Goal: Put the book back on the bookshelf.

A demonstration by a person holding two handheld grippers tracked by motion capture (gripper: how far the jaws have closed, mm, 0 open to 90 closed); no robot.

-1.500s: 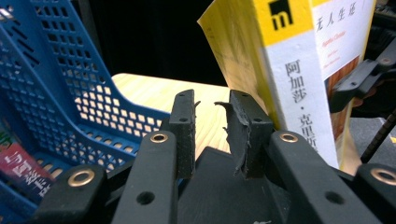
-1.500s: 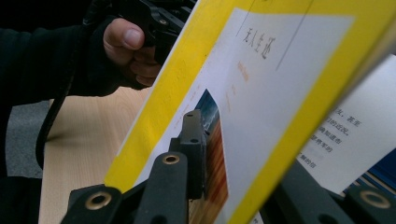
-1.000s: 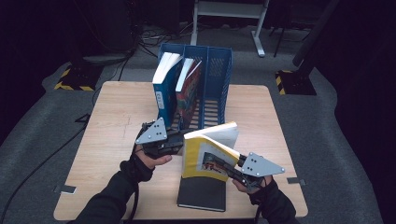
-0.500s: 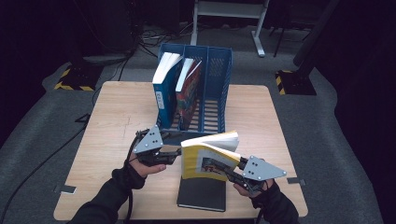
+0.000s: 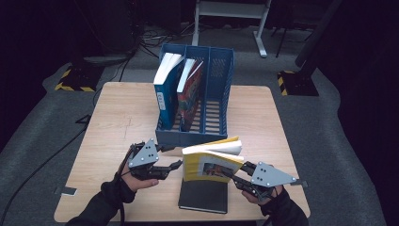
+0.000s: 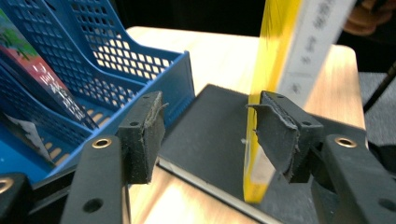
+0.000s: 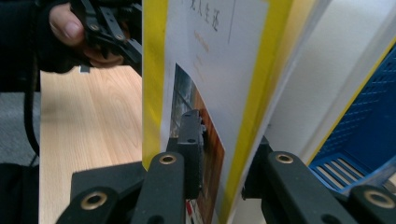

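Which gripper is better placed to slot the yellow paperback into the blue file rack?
Right. The right gripper is clamped on the yellow paperback; the left gripper has just opened, beside it, before the blue file rack.

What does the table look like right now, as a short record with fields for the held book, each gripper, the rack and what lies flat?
held book: yellow book, upright, clamped by right gripper
left gripper: jaws just opened, apart beside the book's yellow edge
rack: blue file rack, two books standing in its left slots
lying flat: black book on wooden table, under the yellow one
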